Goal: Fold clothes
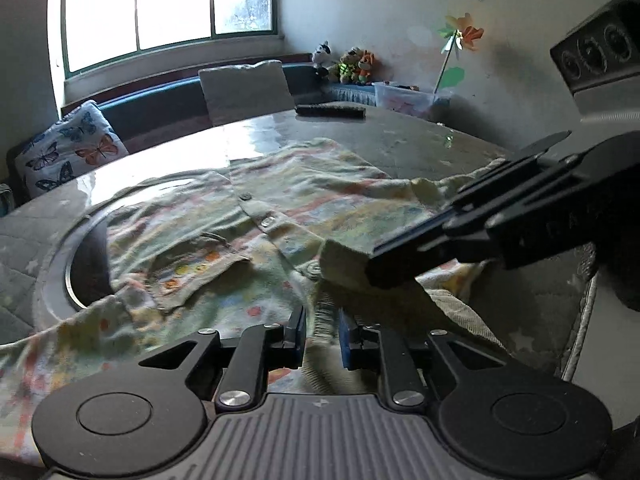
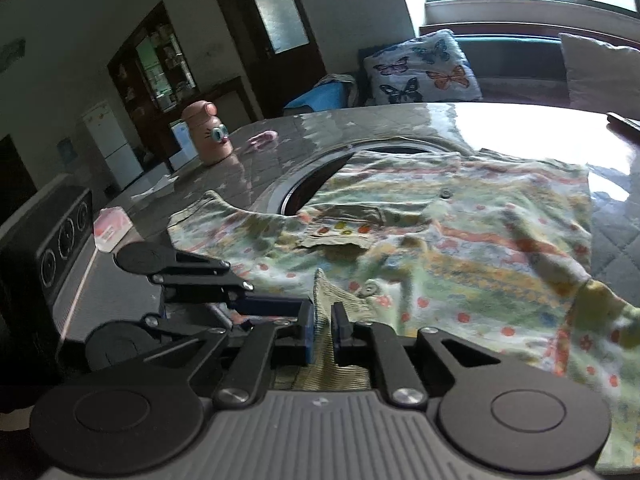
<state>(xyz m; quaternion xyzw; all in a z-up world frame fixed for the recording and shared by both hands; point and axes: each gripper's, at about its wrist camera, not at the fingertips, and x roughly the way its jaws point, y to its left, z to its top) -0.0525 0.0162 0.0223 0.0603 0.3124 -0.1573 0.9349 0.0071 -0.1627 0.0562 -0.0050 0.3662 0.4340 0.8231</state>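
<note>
Left wrist view: patterned shirt (image 1: 280, 208) spread front-up across the grey table (image 1: 400, 140), snap placket and chest pocket (image 1: 200, 264) showing, part of the cloth draped over a round metal-rimmed opening (image 1: 60, 280) in the tabletop. Left gripper (image 1: 322, 336) low at the near edge, jaws narrowed onto a ribbed strip of fabric, seemingly pinching it, though motion blur leaves the contact uncertain. Right gripper (image 1: 372, 260) reaching in from the right, clamped on a pale ribbed band of the shirt, probably the collar or neckline.

Right wrist view: right gripper (image 2: 322, 332) closed on that ribbed edge (image 2: 328, 300), cloth standing up between the blue pads (image 2: 307, 334). Left gripper (image 2: 280, 306) just beside it on the left, its jaws too edge-on to read here. Pink cartoon bottle (image 2: 208, 132) and butterfly cushion (image 2: 420, 68) well clear at the back.

Likely step: both ends of the neckline gripped, the first fold about to start. Next move probably calls for lifting both grips together, keeping the edge taut, and carrying it forward over the body toward the far hem without dragging cloth into the opening.
</note>
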